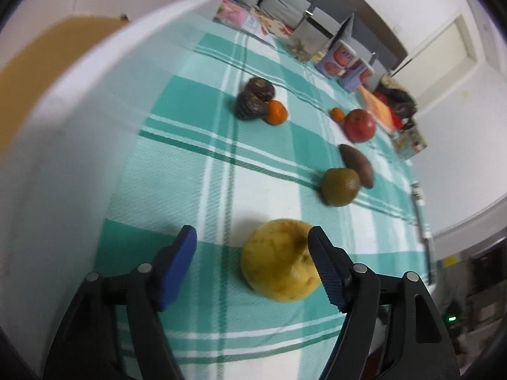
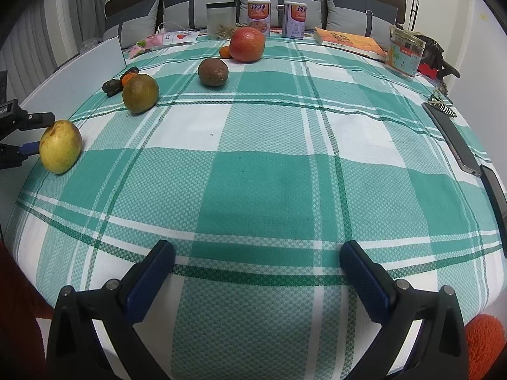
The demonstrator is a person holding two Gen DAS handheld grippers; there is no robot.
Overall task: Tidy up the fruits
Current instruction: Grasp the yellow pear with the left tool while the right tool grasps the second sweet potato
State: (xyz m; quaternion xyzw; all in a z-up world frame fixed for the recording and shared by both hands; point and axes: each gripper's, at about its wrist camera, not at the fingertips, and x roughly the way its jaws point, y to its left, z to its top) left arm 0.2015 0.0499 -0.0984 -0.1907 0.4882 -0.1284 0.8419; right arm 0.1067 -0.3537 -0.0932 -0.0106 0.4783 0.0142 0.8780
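On the green-and-white checked cloth (image 2: 253,186) covering the desk, the fruit's spread along the left side. Left tongs (image 1: 252,266) are wide apart around the yellow pear (image 1: 279,261): right pad looks like it's touching the pear's side, left pad is well off it, so nothing's clamped. From the right wrist view the same pear (image 2: 60,145) sits near the cloth's left edge with the left tongs poking in behind it. Further back there's a greenish round fruit (image 2: 140,92), then a brown one (image 2: 213,71), then a big red fruit (image 2: 247,44) with a small tangerine (image 2: 224,52) just beside it. Two dark lumpy fruits (image 1: 255,98) and another tangerine (image 1: 276,112) huddle together, touching. Right tongs (image 2: 257,280) hang open over bare cloth, holding nothing. Boxes, a book (image 2: 348,42) and cushions line the far side.
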